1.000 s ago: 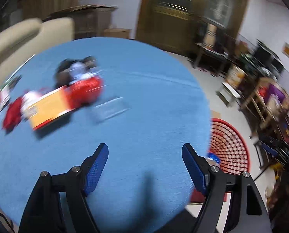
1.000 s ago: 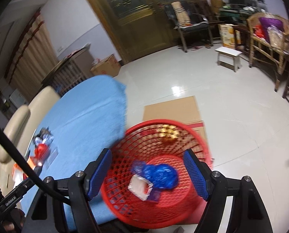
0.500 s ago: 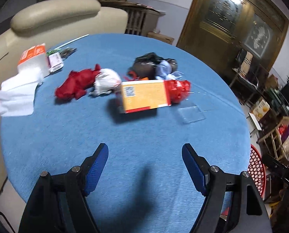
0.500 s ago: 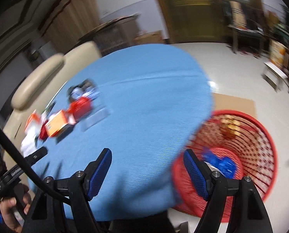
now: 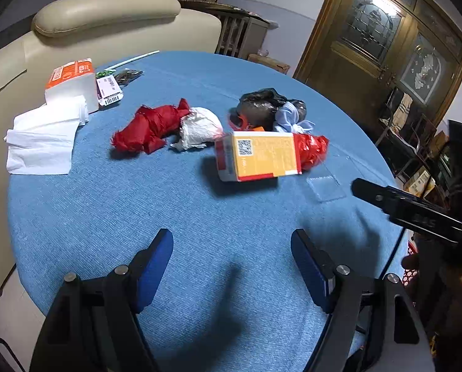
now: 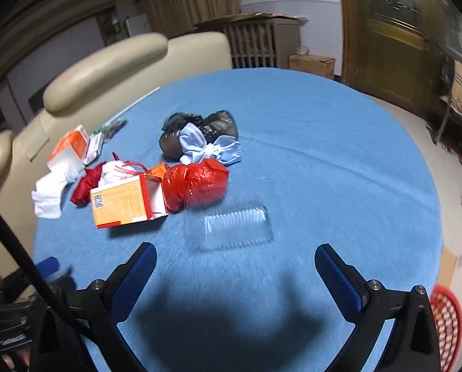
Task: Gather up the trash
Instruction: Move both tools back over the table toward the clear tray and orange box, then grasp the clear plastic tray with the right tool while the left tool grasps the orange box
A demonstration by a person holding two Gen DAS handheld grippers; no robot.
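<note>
Item: clear plastic tray (image 6: 237, 226), flat on the blue table (image 6: 324, 155), just beyond my right gripper (image 6: 235, 282); its fingers have just been spreading wide, nothing between them. Left gripper (image 5: 231, 269): released, empty. Remaining trash: orange carton (image 6: 122, 204), red bag (image 6: 197, 186), black bag (image 6: 200, 130), far left. Red basket (image 6: 446, 319) near right, off the table. Risk: the tray looks thin and slick; I judge it may skid or buckle under the pads.

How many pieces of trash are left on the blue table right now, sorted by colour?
Red: 2, the red crumpled bag and the red shiny bag
Black: 1, the black bag
Light blue: 1, the face mask
White: 1, the white crumpled bag
Orange: 1, the carton
Clear: 1, the plastic tray
Total: 7
</note>
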